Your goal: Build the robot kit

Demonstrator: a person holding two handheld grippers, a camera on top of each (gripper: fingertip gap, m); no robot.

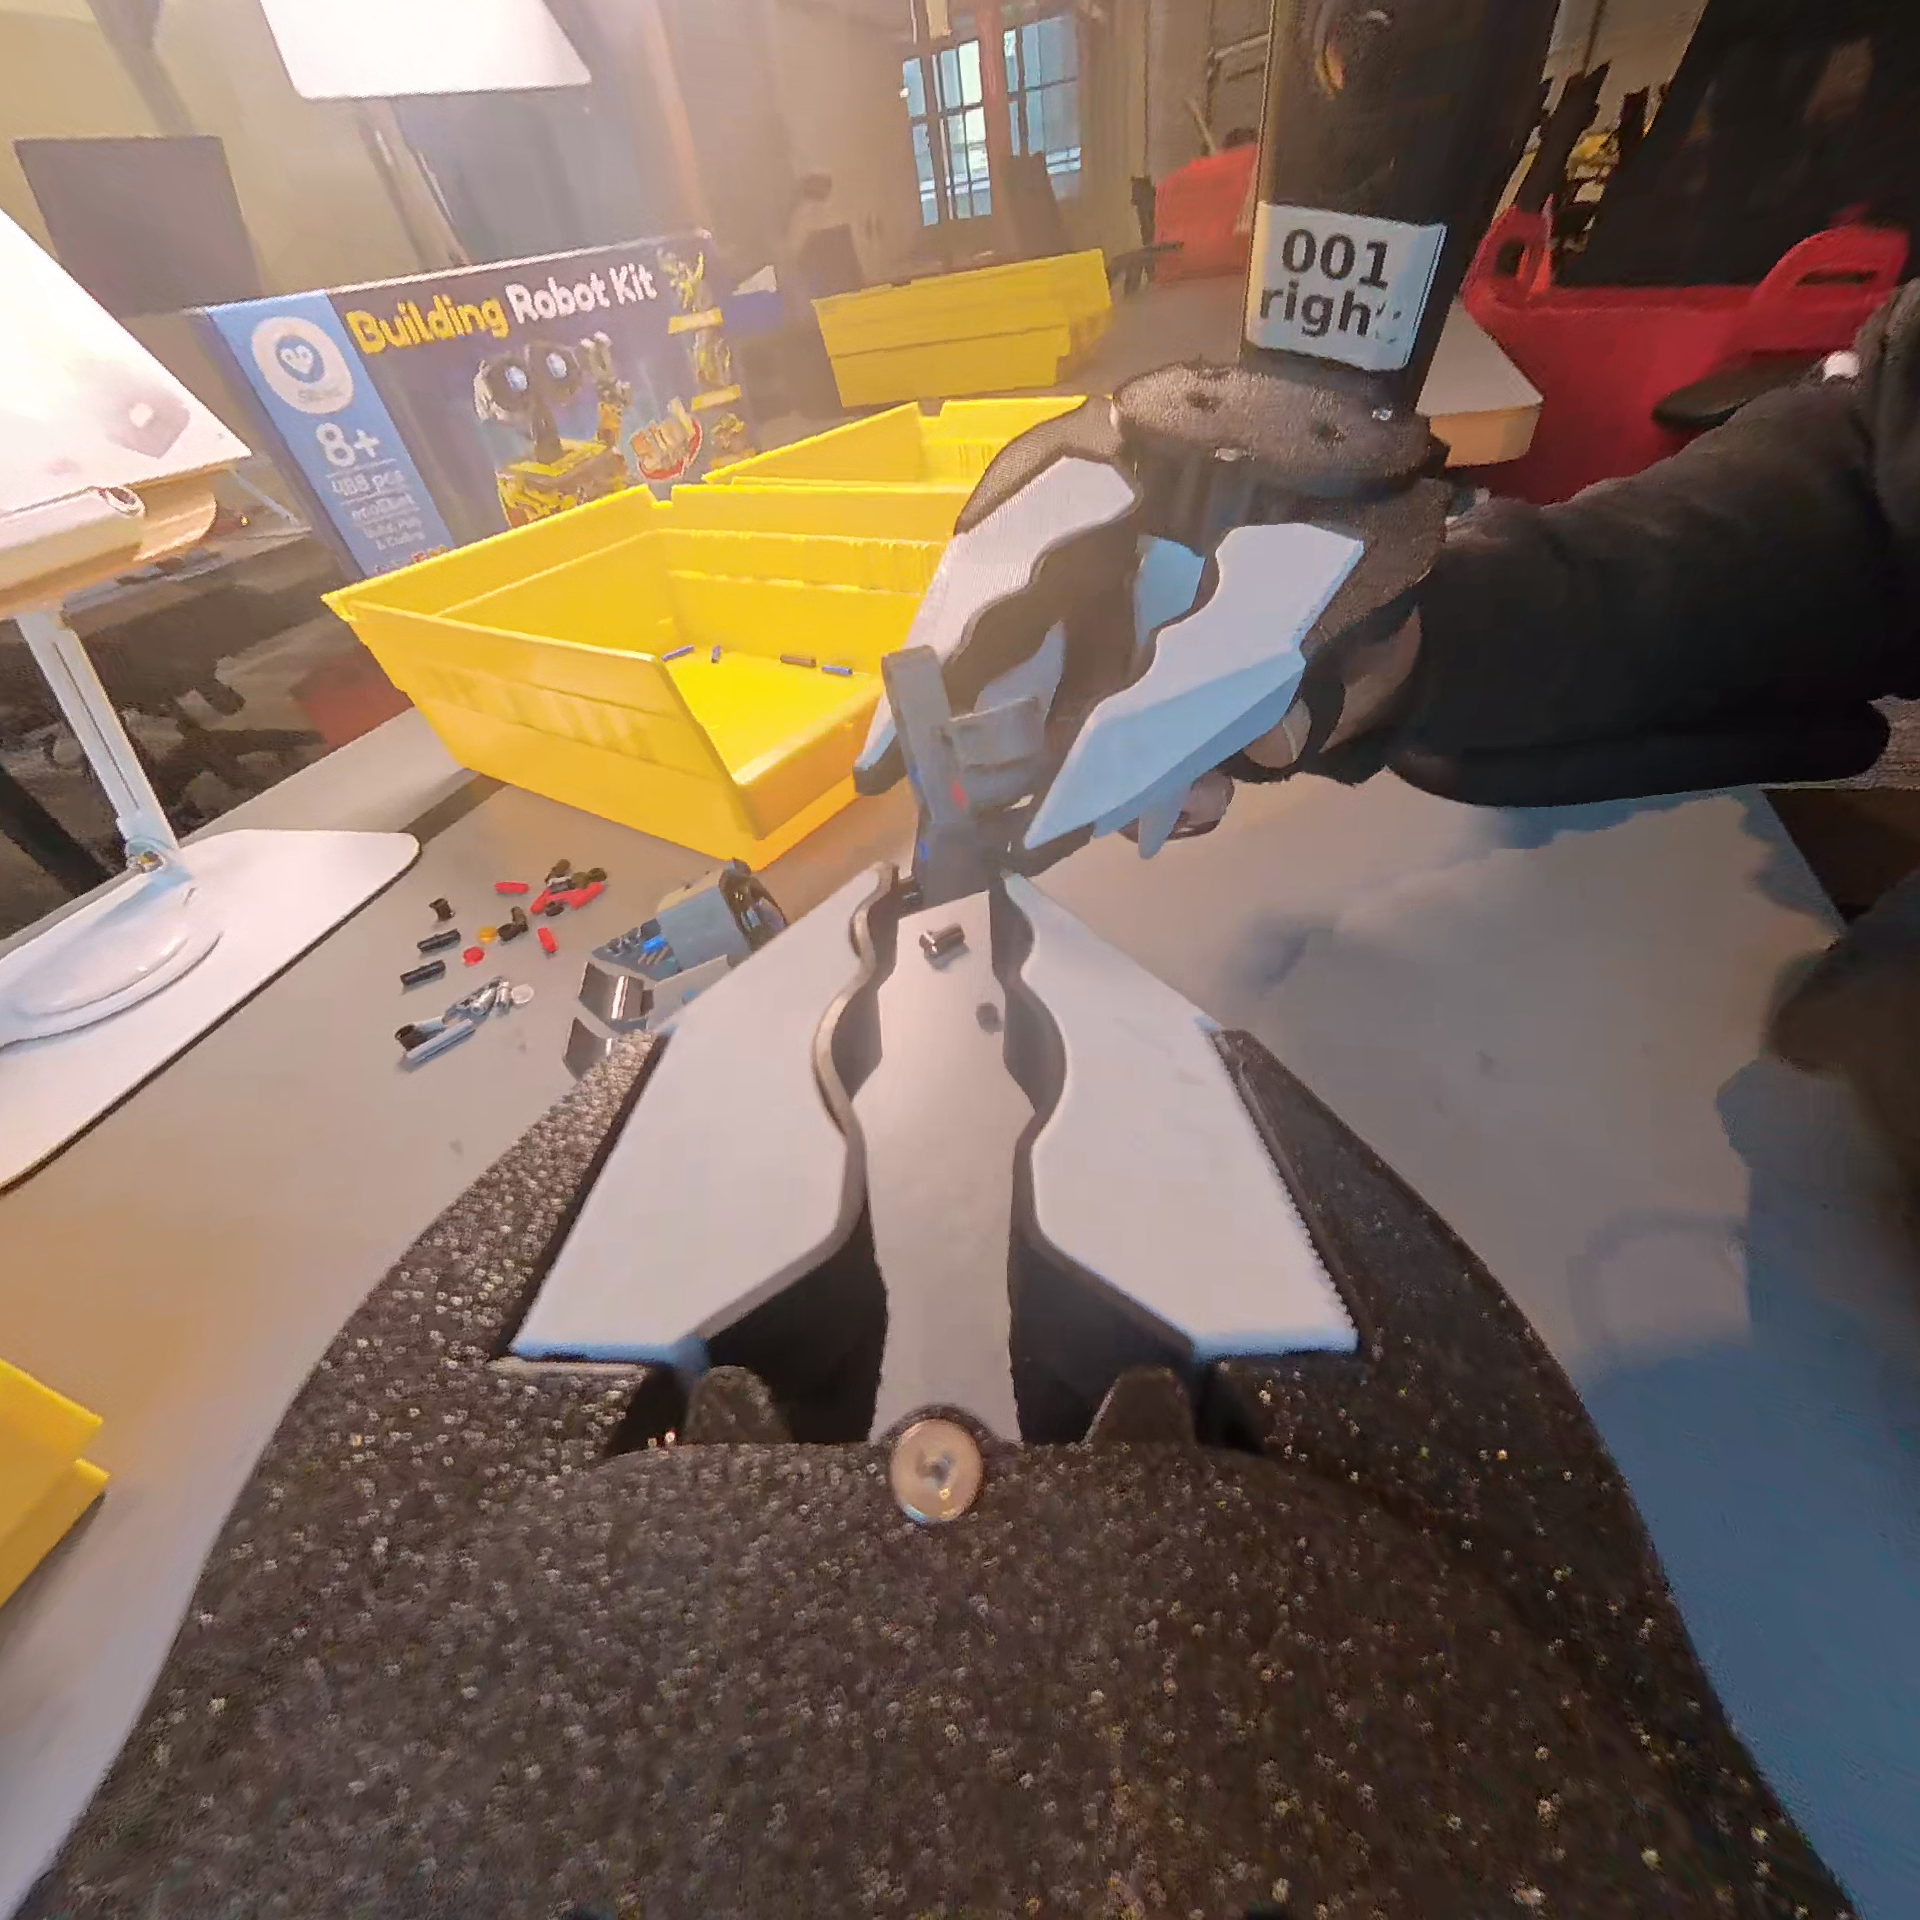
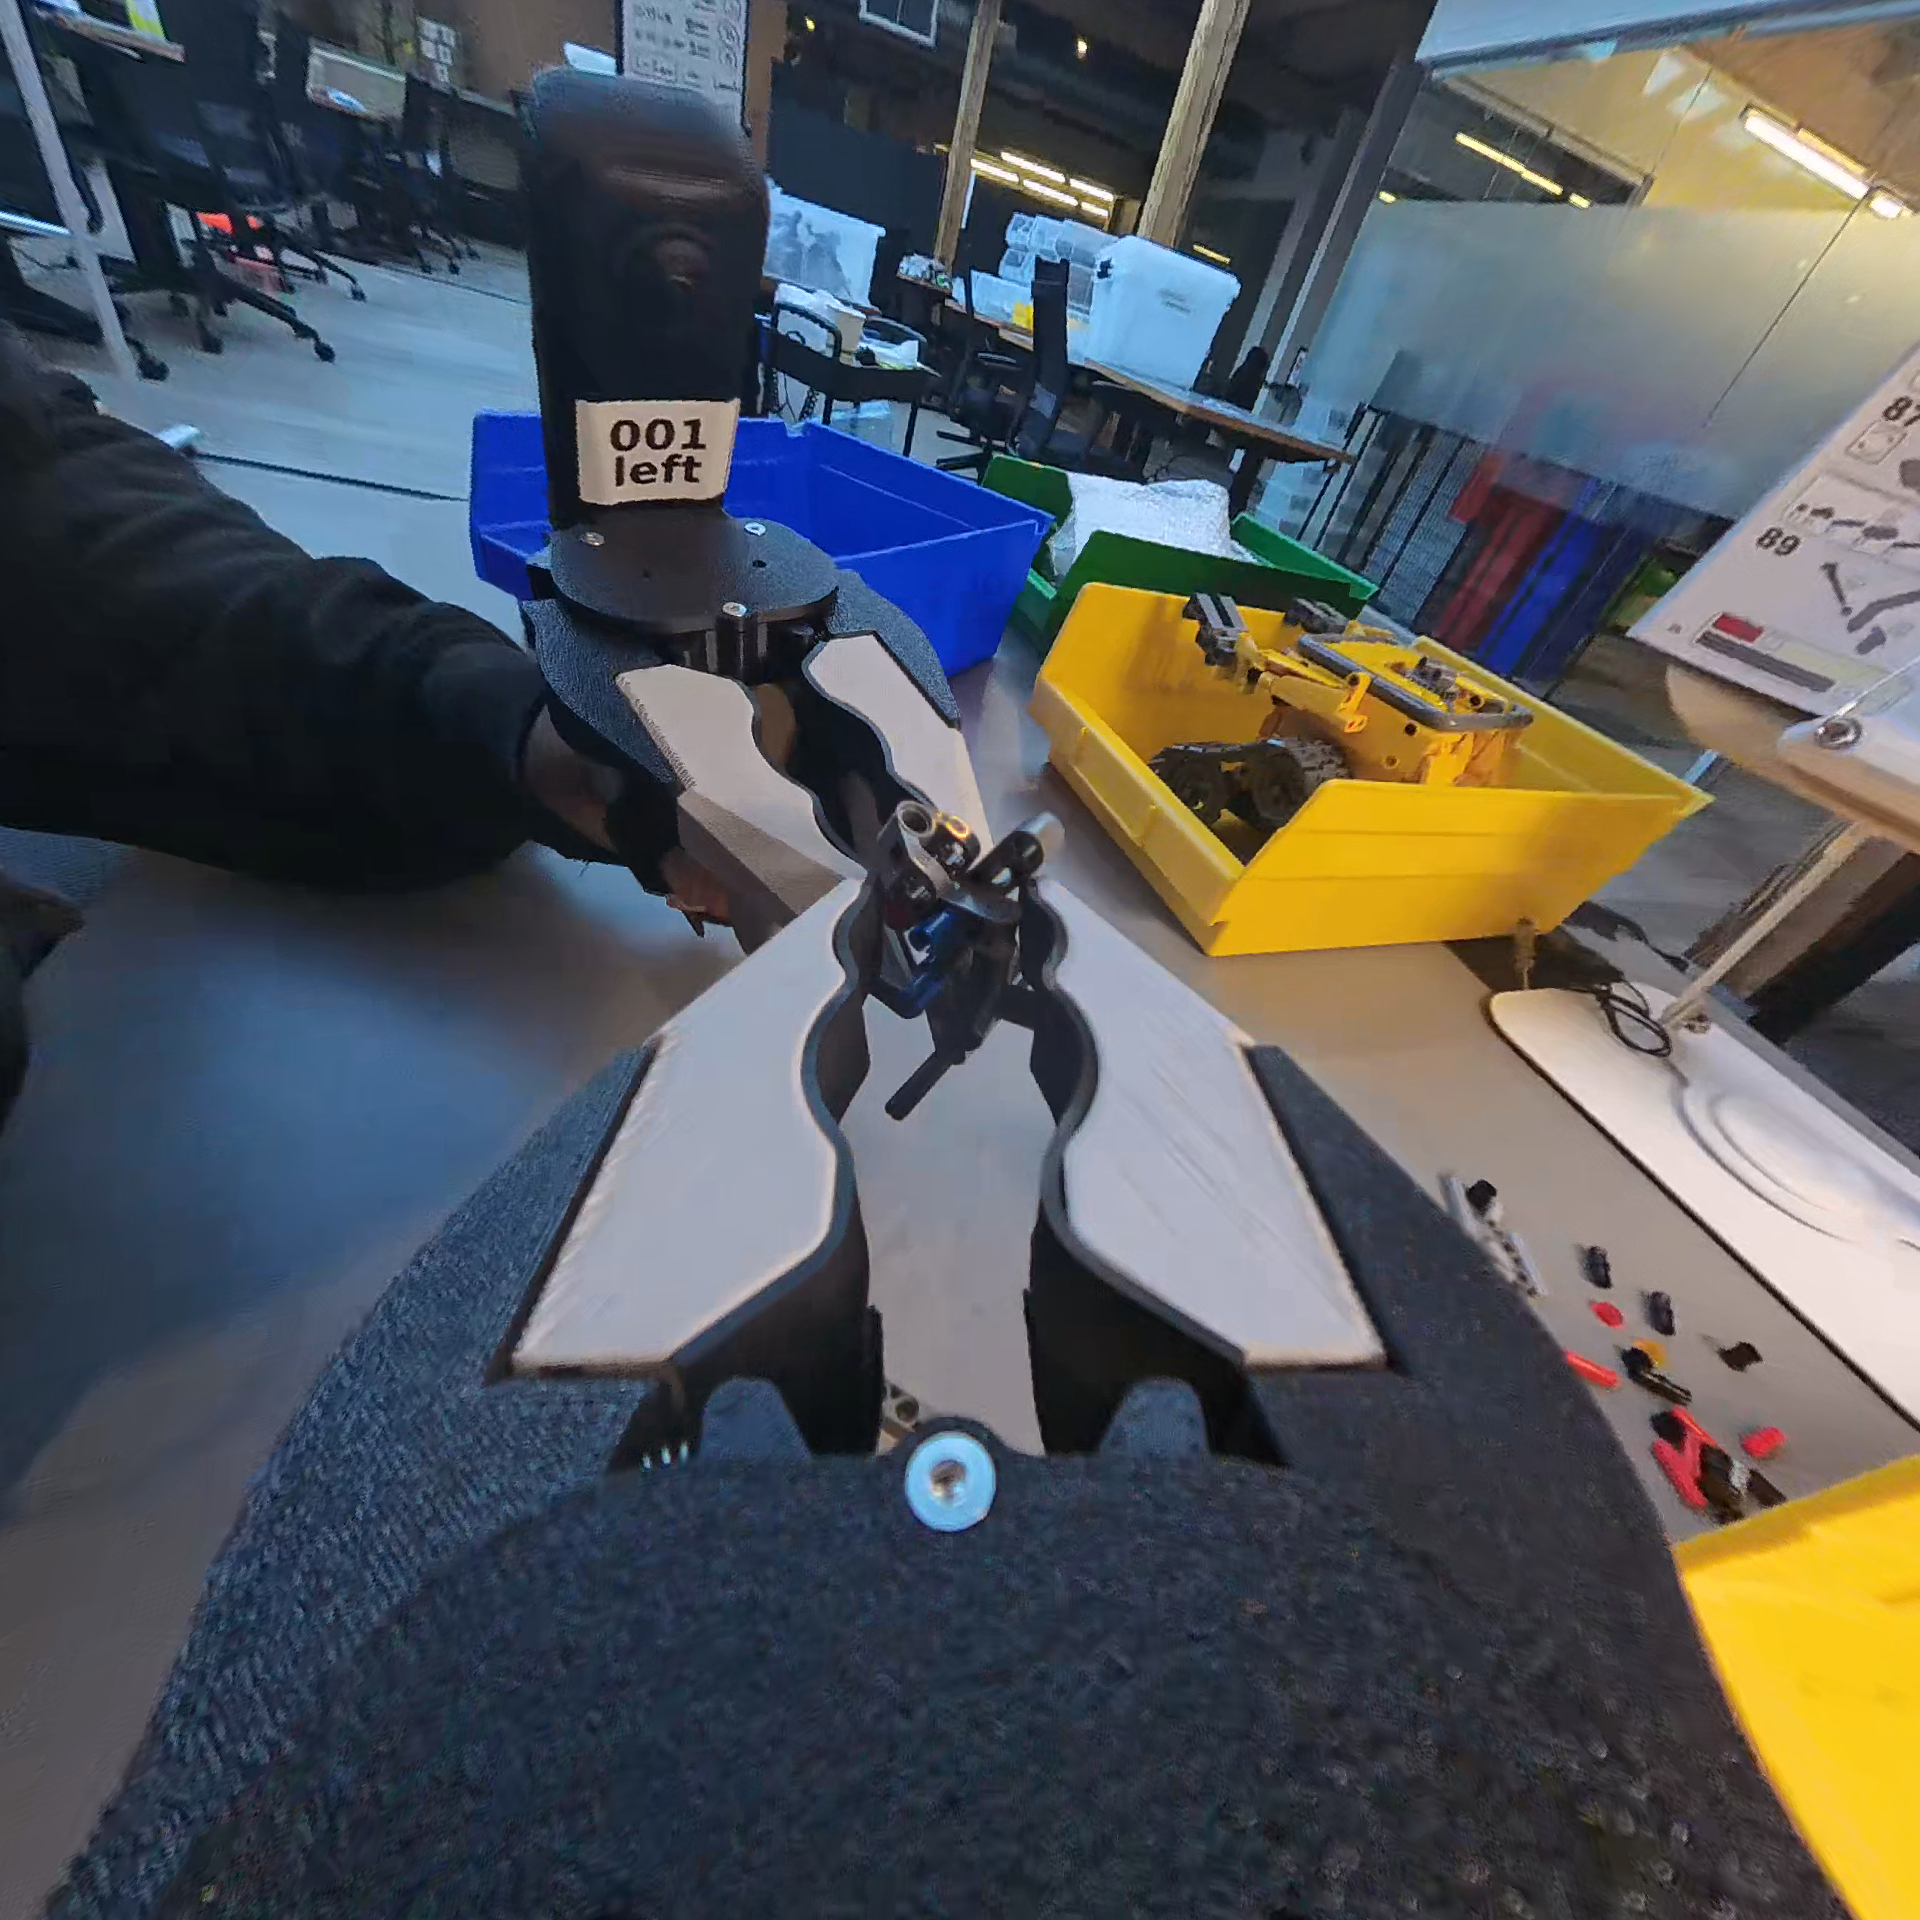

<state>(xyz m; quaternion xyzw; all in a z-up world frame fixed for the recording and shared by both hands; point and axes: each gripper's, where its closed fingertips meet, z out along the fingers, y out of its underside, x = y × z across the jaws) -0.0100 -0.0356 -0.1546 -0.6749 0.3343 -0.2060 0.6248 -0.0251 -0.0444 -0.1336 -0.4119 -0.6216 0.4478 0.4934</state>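
Right wrist view is showing the right gripper (image 2: 951, 914) clenching a small black-and-grey brick assembly (image 2: 951, 904) at 12 o'clock; the left gripper (image 2: 883, 831) is nipping its far end; loose pieces (image 2: 1673, 1371) are waiting at 4 o'clock.

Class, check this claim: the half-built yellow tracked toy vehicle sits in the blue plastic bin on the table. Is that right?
Not quite. The right wrist view shows the half-built yellow tracked toy vehicle sitting in the yellow plastic bin, not the blue plastic bin, which stands farther back behind the left tongs.
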